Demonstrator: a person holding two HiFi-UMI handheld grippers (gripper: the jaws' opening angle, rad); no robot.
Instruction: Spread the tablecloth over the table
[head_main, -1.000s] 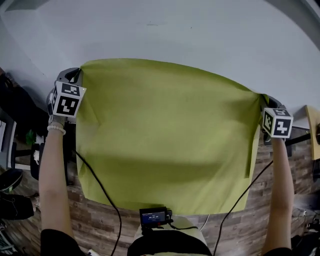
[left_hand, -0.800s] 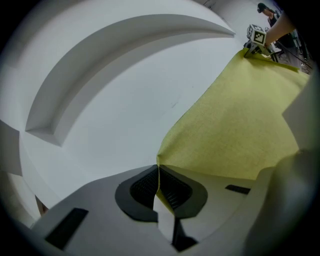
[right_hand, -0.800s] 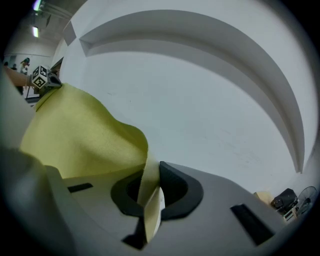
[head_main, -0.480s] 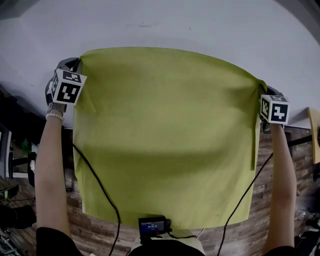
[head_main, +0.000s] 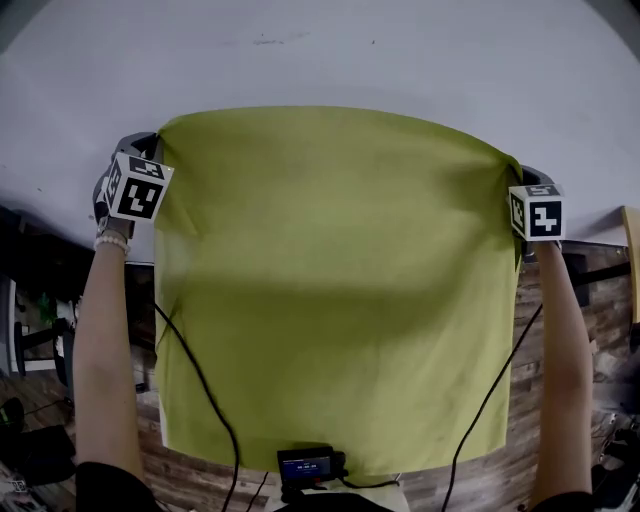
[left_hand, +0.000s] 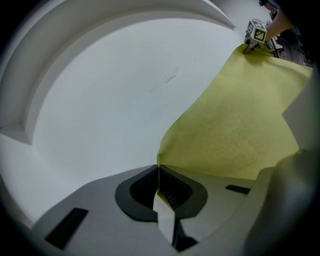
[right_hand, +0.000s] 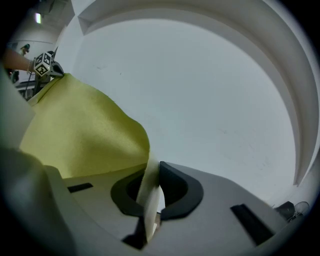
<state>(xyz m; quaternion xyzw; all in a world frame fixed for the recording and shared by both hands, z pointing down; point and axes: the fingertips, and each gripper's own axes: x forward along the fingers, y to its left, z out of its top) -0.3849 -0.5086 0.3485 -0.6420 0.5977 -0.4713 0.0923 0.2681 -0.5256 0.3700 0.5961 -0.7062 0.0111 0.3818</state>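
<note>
Holding a thin, yellow-green, square fabric tablecloth (head_main: 330, 290) by its two far corners, stretched flat between them. Spread with the far half out over the near part of the wide, pale grey table (head_main: 420, 60) and the near half hanging past the table's near edge, in front of the brown wooden floor (head_main: 615, 340). Cannot tell whether resting on the table top anywhere or floating just above it. Clamped fully together with the left gripper (left_hand: 158, 174), above the table's near-left part, on the left far corner, only a sliver of fabric showing between the ribbed pads. Closed just as tight with the right gripper (right_hand: 152, 175), above the table's near-right part, on the right far corner, a folded strip of cloth trailing back through the jaws. Judged very light and limp: no stiffness of its own, sagging wherever unsupported, probably catching air and sliding readily on the smooth table top. Not fragile, yet thin enough to slip from a loose pinch. Best taken at the corners, as here, and kept evenly taut along the far edge to avoid creases or a skewed lay on the table.
</note>
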